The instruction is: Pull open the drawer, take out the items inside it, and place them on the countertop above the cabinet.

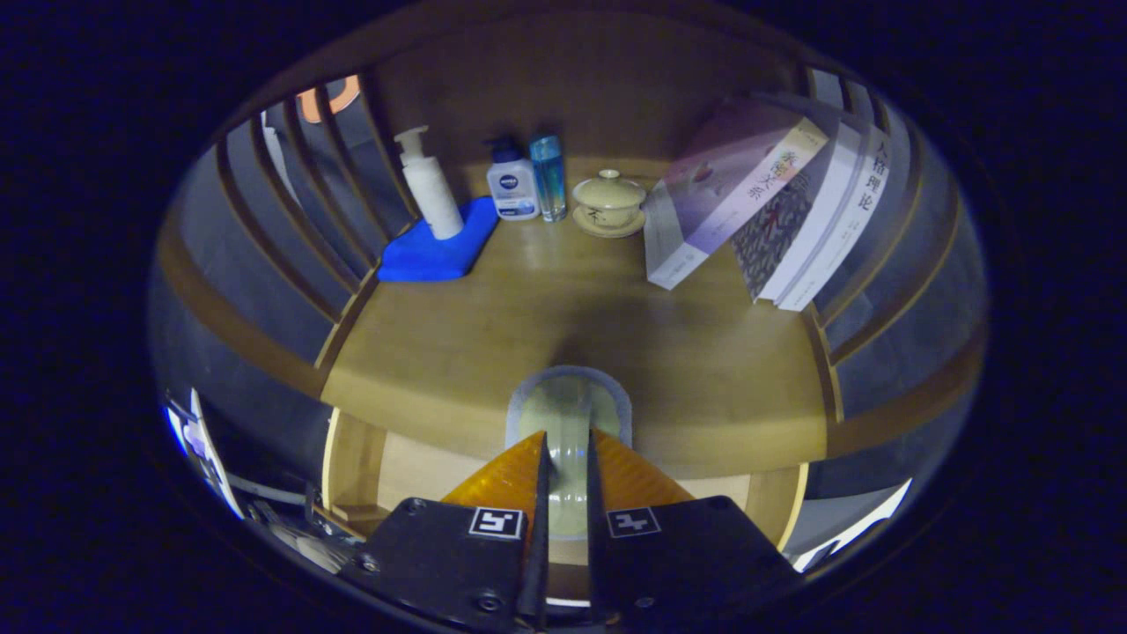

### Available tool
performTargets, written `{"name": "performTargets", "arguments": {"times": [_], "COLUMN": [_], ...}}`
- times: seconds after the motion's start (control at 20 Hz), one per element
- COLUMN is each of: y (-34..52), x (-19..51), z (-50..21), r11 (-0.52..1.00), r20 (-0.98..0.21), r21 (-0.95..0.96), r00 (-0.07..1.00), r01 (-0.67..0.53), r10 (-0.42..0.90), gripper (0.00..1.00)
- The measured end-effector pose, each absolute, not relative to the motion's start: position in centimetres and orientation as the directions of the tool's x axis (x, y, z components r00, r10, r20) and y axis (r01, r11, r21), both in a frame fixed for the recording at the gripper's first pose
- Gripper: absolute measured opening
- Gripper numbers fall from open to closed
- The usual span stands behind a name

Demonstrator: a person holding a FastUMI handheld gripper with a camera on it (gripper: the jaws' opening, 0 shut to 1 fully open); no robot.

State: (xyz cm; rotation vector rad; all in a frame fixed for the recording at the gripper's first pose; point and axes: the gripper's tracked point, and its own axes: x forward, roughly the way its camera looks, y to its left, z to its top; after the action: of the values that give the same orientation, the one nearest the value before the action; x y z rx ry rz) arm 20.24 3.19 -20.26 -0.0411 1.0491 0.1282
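My gripper (568, 453) is shut on a pale green item with a grey rim (568, 405), pinched narrowly between both fingers. The item is held over the front edge of the wooden countertop (458, 352), its rounded top reaching just onto the counter. Below the counter edge, the open drawer (414, 475) shows its light wooden inside on both sides of the fingers; what lies in it is hidden behind the gripper.
At the back of the counter stand a white pump bottle (430, 185) on a blue cloth (436, 246), a white bottle with a dark cap (512, 185), a clear blue bottle (548, 176) and a lidded tea bowl (609, 202). Books (766, 202) lean at the right. Slatted rails flank both sides.
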Motion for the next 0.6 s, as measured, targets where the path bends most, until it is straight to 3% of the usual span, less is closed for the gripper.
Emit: {"name": "performTargets", "arguments": {"times": [0.6], "y": [4.3], "x": [26.1], "z": [-22.9], "r11": [0.997], "r20": [-0.881], "r21": [0.056], "r00": [0.468], "r01": [-0.050], "r10": [0.073], "gripper": [0.22]}}
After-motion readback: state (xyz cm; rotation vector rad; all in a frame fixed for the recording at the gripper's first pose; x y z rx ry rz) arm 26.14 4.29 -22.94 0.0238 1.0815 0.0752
